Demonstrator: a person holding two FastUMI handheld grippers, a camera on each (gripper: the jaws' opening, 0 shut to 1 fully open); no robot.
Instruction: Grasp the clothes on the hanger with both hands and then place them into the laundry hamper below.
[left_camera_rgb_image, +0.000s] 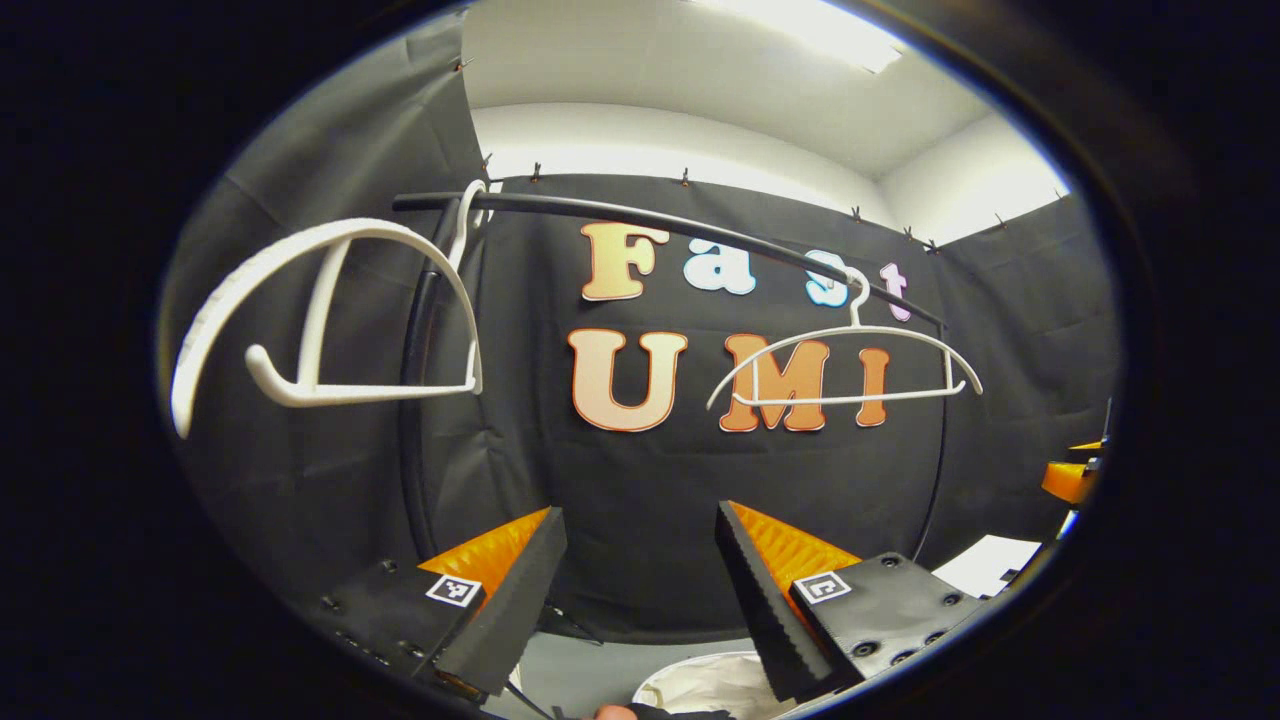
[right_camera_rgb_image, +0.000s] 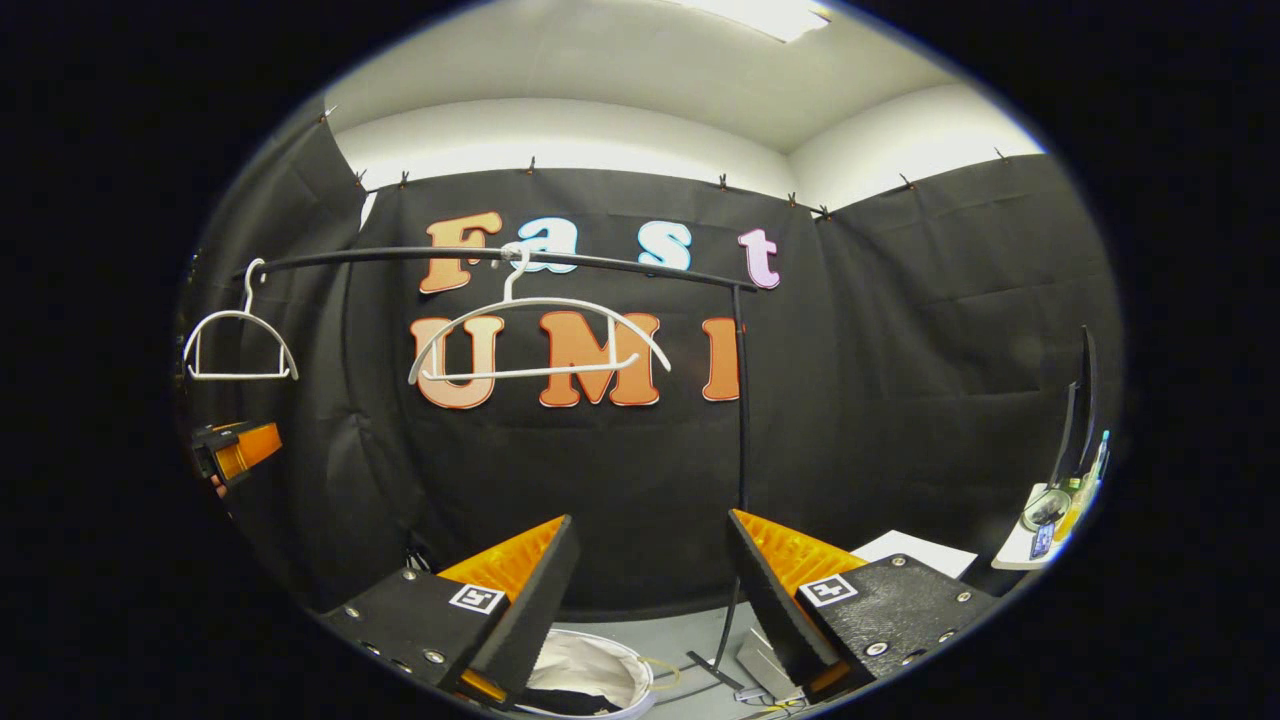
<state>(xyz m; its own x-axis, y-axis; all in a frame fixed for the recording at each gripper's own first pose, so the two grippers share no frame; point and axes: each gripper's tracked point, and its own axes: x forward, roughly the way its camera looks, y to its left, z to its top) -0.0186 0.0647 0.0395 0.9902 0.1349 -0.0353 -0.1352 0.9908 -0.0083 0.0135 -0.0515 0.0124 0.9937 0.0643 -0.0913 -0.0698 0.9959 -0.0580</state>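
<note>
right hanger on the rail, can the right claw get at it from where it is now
Probably yes. The right claw is open and holds nothing, and the bare white hanger hangs on the rail above and ahead with nothing between them. It would need to rise and move forward.

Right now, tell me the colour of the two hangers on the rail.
Both hangers are white, clearest in the right gripper view.

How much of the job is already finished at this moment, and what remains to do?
It looks nearly finished. Both white hangers, the near hanger and the far hanger, hang bare on the black rail. The hamper below holds pale cloth with something dark on it. The left tool and the right tool are open and hold nothing. No garment is left hanging that I can see.
</note>
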